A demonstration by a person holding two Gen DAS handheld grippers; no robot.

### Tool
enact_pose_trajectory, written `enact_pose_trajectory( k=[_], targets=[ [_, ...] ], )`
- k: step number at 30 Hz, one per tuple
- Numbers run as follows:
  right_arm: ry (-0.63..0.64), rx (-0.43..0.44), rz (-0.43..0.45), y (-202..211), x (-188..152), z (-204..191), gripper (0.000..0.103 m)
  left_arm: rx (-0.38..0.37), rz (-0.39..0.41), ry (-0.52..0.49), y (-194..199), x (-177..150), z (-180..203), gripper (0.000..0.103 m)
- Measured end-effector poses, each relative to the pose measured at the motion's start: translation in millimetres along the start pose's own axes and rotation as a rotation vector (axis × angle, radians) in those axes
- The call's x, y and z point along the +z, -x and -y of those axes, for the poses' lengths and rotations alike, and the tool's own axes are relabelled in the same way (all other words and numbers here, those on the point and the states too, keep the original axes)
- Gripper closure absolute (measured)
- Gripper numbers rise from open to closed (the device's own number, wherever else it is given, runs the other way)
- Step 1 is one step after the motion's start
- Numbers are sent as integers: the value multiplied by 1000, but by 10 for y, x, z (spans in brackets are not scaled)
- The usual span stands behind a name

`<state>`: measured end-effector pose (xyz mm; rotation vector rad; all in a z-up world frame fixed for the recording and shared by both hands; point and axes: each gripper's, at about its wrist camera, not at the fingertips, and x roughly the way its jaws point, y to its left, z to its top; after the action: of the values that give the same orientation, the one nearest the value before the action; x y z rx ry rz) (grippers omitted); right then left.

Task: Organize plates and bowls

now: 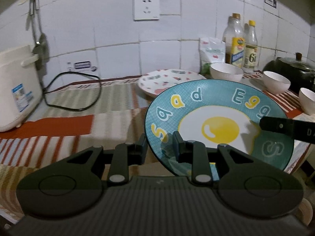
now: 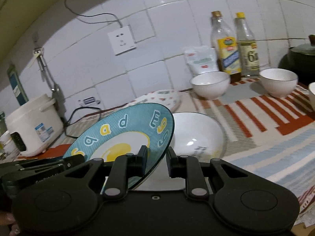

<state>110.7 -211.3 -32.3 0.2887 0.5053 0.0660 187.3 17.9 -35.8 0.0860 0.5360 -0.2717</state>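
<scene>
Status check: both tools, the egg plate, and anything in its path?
Left tool and right tool both shut on the teal egg plate, opposite rims. Plate airborne, tilted. White dish just beyond; patterned plate behind.

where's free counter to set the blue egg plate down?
Widest bare patch: striped cloth between the rice cooker and the patterned plate, apart from the black cord looping at its back. Also open: pale striped cloth right of the white plate. Crowded: the back right, with bowls and bottles.
</scene>
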Motion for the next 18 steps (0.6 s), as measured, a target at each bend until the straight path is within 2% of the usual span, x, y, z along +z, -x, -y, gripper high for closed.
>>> enact_pose_trajectory(
  k=[9, 18],
  targets=[
    [14, -52, -37, -165, 31, 357, 78, -39, -55, 8, -369, 78, 367, 78],
    [101, -66, -57, -295, 71, 393, 78, -6, -105, 16, -519, 149, 460, 78]
  ],
)
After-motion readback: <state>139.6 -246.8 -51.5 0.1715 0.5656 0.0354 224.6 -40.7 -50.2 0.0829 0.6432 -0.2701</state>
